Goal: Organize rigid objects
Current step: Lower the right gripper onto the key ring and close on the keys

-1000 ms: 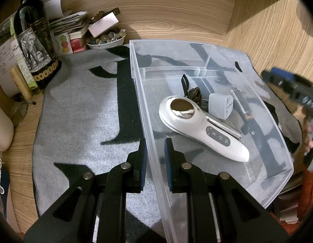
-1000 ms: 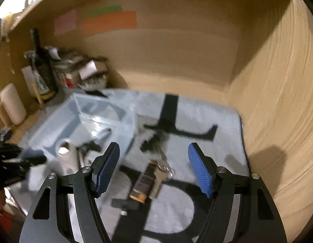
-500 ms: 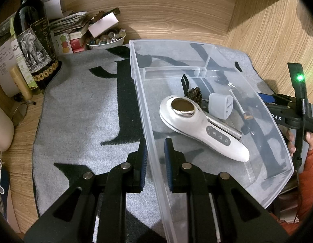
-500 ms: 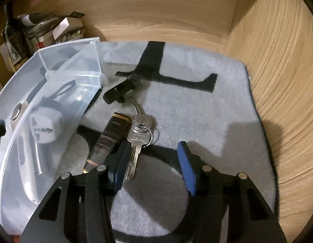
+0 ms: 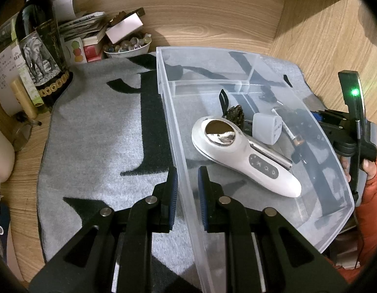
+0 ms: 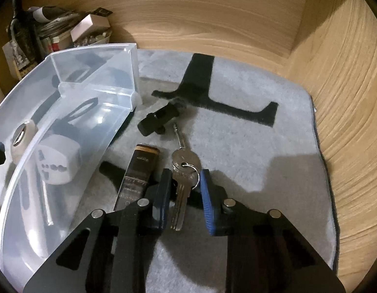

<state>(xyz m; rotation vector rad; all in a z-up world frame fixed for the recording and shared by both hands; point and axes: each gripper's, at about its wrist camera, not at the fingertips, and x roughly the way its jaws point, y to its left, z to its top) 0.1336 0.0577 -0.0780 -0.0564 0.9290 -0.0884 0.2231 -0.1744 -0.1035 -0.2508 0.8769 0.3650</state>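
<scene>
Right now the keys lie on the grey mat, flat between the fingers of the right gripper, whose blue pads sit close on either side without visibly pinching them. Just left of that gripper rests a dark battery, and ahead of it a small black clip. The left gripper is clamped on the near wall of the clear plastic bin, which holds a white handheld massager and a white plug adapter.
</scene>
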